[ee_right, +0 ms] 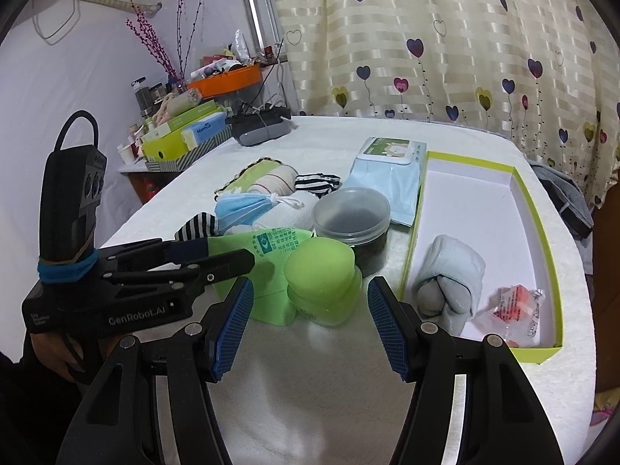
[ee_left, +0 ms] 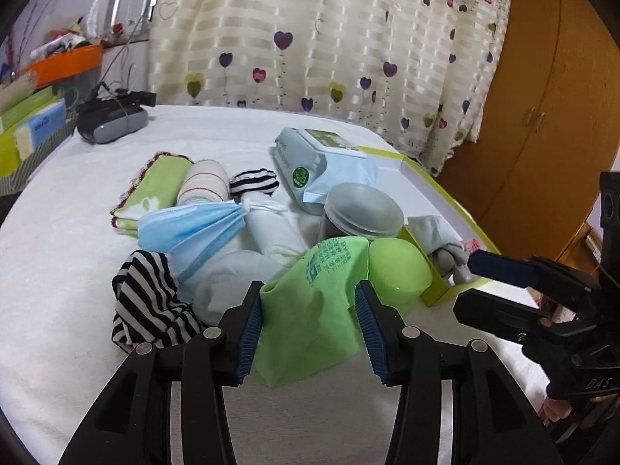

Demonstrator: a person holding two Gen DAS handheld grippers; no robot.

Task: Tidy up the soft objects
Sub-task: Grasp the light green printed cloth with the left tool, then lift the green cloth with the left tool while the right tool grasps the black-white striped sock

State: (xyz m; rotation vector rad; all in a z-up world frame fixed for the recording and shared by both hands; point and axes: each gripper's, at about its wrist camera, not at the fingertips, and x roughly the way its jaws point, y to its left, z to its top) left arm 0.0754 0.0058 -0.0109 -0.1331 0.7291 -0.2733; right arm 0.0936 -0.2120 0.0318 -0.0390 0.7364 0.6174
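The left gripper (ee_left: 310, 325) stands wide open over the white table (ee_left: 58, 271). Between its two blue pads (ee_left: 250, 333) lies a green cloth (ee_left: 310, 310) with printed signs. In the left wrist view the cloth fills the gap from pad to pad, but the pads do not squeeze it; whether they touch its edges I cannot tell. In the right wrist view the same gripper (ee_right: 217, 257) reaches in from the left with its tips at the cloth (ee_right: 271, 248).

Just right of the left gripper is a green jar (ee_left: 399, 271), touching the cloth. Behind the cloth stands a grey tub (ee_left: 360, 213). Left of the gripper lies a striped cloth (ee_left: 151, 302), and ahead of it a blue mask (ee_left: 190, 232), a white roll (ee_left: 275, 236), a green towel (ee_left: 155, 193), a beige roll (ee_left: 201, 186), a small striped ball (ee_left: 254, 184) and a wipes pack (ee_left: 321, 162).

The right gripper (ee_right: 310, 329) is also wide open and holds nothing. The green jar (ee_right: 321, 283) stands just ahead of it, between the lines of its fingers but apart from the pads. To its right is an open box (ee_right: 542, 232) with a green rim. Inside, near the front, lie a grey sock bundle (ee_right: 453, 279) and a small red packet (ee_right: 515, 302).
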